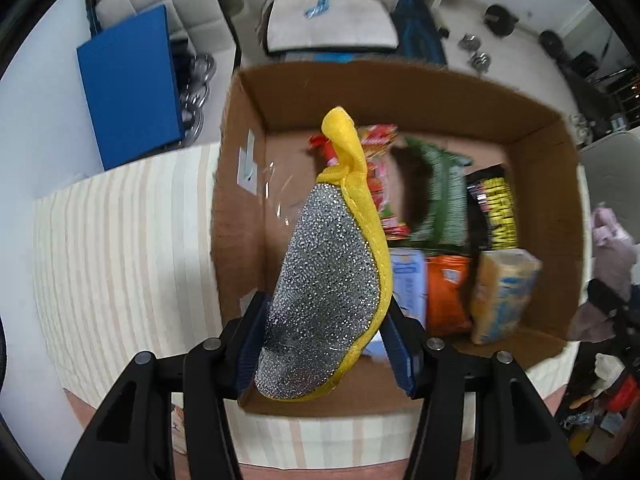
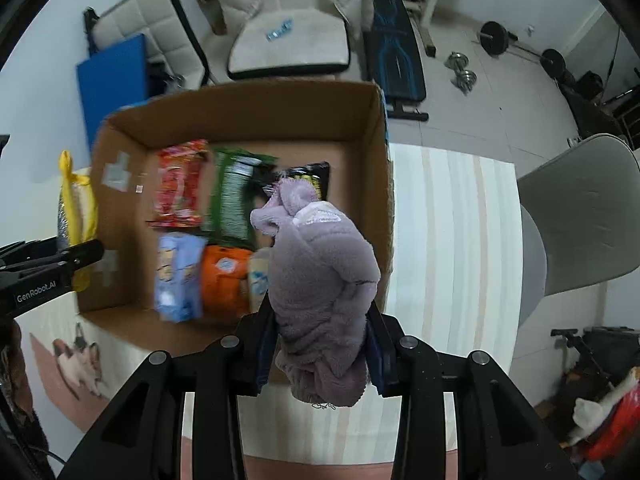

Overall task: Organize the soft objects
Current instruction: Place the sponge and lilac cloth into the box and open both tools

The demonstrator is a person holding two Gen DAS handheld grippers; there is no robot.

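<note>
Here, the left gripper [image 1: 326, 344] pinches a yellow-edged silver scouring pad [image 1: 328, 280] at the centre of its frame, held above the near-left part of the open cardboard box [image 1: 280, 92]. The right gripper [image 2: 320, 344] pinches a bundled lilac fleece cloth [image 2: 324, 292] at lower centre of its frame, over the box's right side. Snack packets [image 2: 180, 192] line the box floor, somewhat blurred. The box sits on a striped tablecloth [image 2: 452, 240].
</note>
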